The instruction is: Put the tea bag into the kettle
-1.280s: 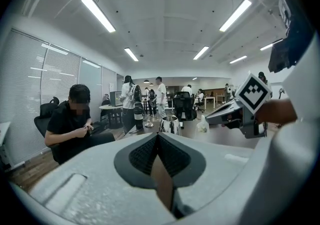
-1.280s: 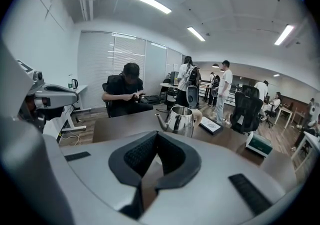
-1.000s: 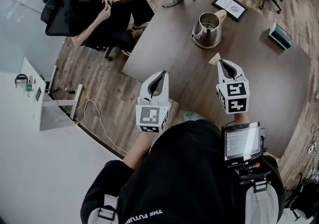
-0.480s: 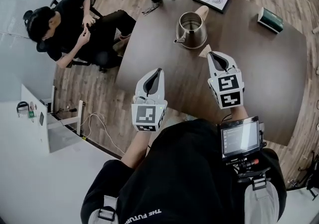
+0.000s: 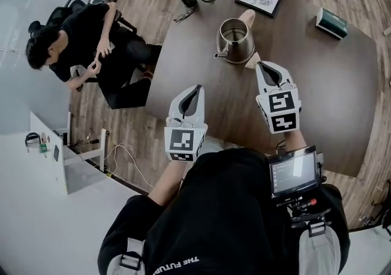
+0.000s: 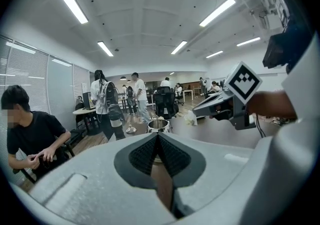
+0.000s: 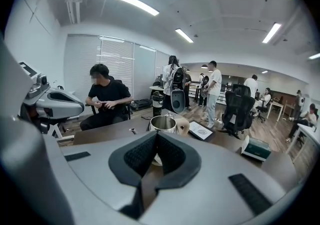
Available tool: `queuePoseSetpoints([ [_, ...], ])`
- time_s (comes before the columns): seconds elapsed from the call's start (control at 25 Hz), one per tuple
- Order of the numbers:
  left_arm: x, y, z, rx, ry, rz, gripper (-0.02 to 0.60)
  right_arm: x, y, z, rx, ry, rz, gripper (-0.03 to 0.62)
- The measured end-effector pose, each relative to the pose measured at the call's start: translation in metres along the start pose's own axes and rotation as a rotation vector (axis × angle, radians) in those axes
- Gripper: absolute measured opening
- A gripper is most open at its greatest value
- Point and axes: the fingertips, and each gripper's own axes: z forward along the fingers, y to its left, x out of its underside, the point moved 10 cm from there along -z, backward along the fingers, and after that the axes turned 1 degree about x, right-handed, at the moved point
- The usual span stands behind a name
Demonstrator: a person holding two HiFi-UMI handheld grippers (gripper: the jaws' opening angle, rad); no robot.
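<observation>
The right gripper (image 5: 261, 66) is clenched on the tea bag (image 5: 250, 63), a small pale, papery triangle that pokes out from its tips just beside the base of the kettle (image 5: 235, 38), outside the pot and on its near right side. In the right gripper view the ribbed black pads meet at the top (image 7: 157, 136), and a sliver of the whitish bag (image 7: 156, 159) shows in the gap below them. The kettle is a squat, rounded vessel of shiny steel with no lid on, its round mouth open upward, a slim spout pointing to the left and a thick beige handle at the far side. It stands on the dark, matt brown table (image 5: 317, 84), whose edge is curved. The left gripper (image 5: 198, 89) hangs over the table's near edge, well apart from the kettle, its textured pads pressed together on nothing (image 6: 157, 135). A person (image 5: 79, 47) in black sits off the table's left side
</observation>
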Motion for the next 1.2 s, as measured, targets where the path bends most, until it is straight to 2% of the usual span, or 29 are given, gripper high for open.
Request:
queuePoseSetpoints([
  [0.32, -0.003, 0.024, 0.021, 0.111, -0.015, 0.022, 0.005, -0.013, 0.001, 0.012, 0.097, 0.005, 0.013, 0.008],
  [0.68, -0.013, 0.056, 0.049, 0.227, -0.064, 0.025, 0.005, -0.047, 0.003, 0.021, 0.207, 0.007, 0.004, 0.008],
  [0.88, -0.016, 0.070, 0.059, 0.251, -0.078, 0.017, 0.005, -0.069, 0.002, 0.032, 0.235, -0.009, -0.016, 0.008],
  [1.2, -0.015, 0.096, 0.071, 0.238, -0.082, -0.020, 0.005, -0.095, 0.002, 0.063, 0.232, -0.019, -0.049, 0.008],
])
